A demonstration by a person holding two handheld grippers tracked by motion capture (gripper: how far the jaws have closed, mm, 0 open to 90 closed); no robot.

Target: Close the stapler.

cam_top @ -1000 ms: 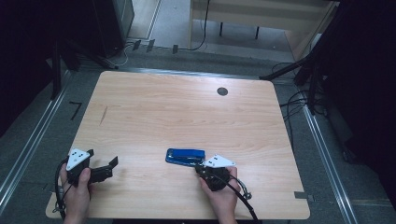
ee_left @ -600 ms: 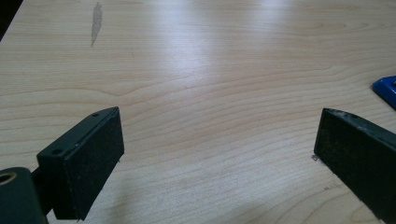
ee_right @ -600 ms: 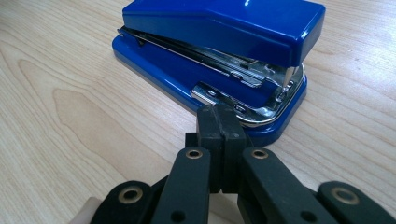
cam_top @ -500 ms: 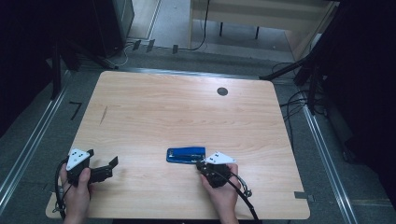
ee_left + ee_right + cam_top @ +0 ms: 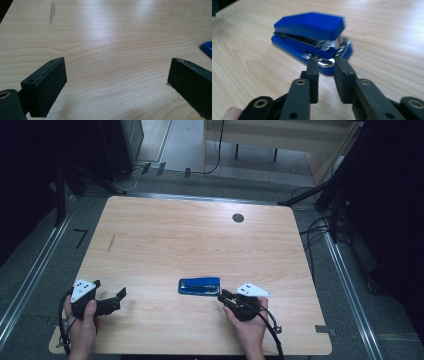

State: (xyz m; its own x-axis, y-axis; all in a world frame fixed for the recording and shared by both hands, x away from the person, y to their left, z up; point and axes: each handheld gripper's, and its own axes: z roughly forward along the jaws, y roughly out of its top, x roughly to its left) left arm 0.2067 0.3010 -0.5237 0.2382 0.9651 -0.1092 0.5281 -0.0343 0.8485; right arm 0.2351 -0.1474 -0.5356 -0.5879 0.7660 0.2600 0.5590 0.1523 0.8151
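A blue stapler [image 5: 199,285] lies on the wooden table [image 5: 200,240] near its front edge. In the right gripper view the stapler [image 5: 312,37] sits just beyond the jaw tips, metal end toward me. My right gripper [image 5: 222,296] is at the stapler's right end; its jaws [image 5: 325,60] have just been opening and stand a little apart with nothing between them. My left gripper [image 5: 116,301] rests at the front left corner, wide open [image 5: 117,82] over bare wood. A corner of the stapler [image 5: 207,47] shows at the right edge of the left gripper view.
A round dark grommet [image 5: 238,218] sits near the table's far edge. A grey streak [image 5: 110,243] marks the wood at the left. Cables and stand legs [image 5: 320,195] lie on the floor beyond the table.
The right hand has drawn back a little to the right, away from the stapler, and its jaws have parted. The stapler and the left hand have stayed put.
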